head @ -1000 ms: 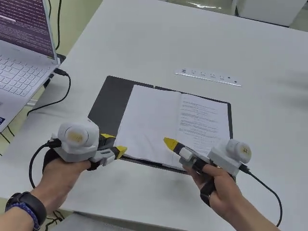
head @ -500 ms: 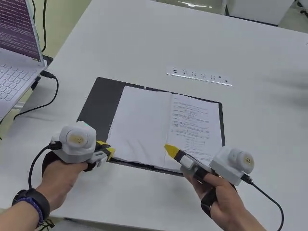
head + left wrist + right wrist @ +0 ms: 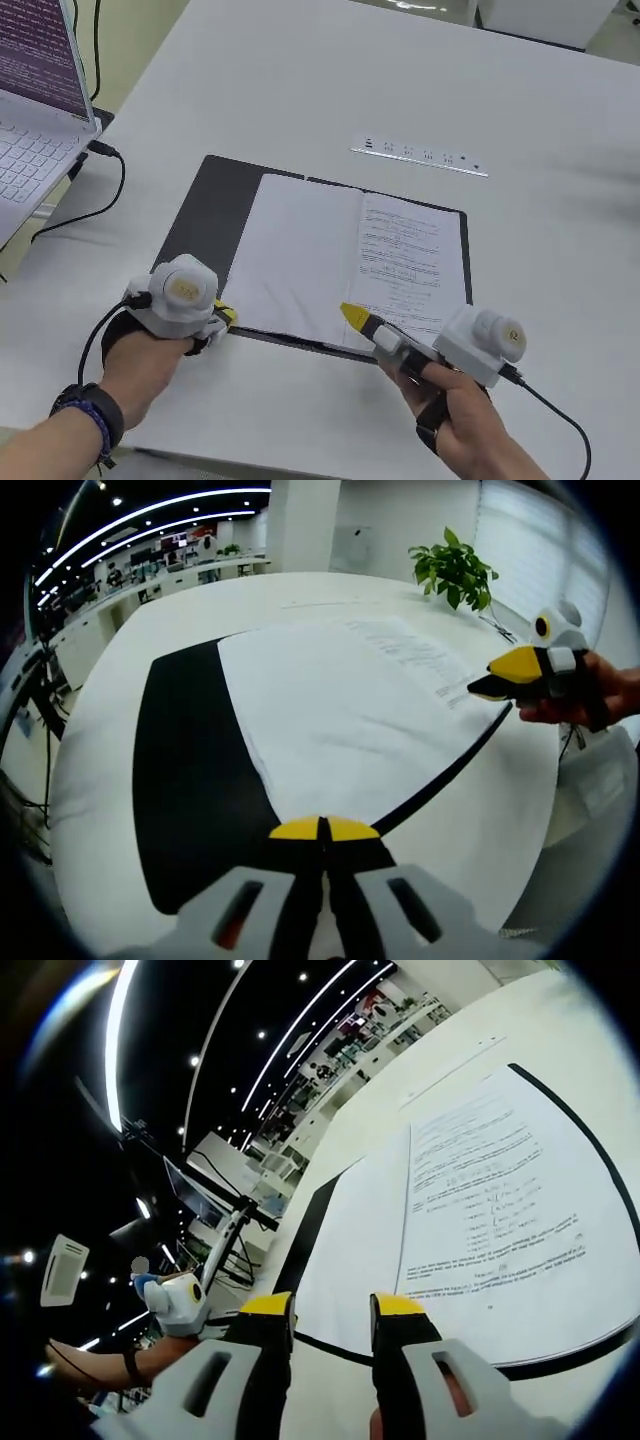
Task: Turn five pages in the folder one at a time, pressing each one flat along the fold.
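The black folder lies open on the white table, a blank page on its left and a printed page on its right. My left gripper is at the folder's near left edge. Its yellow tips are shut with nothing between them, over the black cover. My right gripper hovers over the lower pages near the fold. Its jaws stand open and empty, pointing along the printed page. Each gripper also appears in the other's view: the right gripper and the left gripper.
An open laptop stands at the far left with a black cable running along the table towards the folder. A flat socket strip is set in the table beyond the folder. A potted plant stands far off.
The head camera has shifted a little. My left hand has turned, so its gripper body now hides most of the jaws. The right gripper stays in about the same place over the pages.
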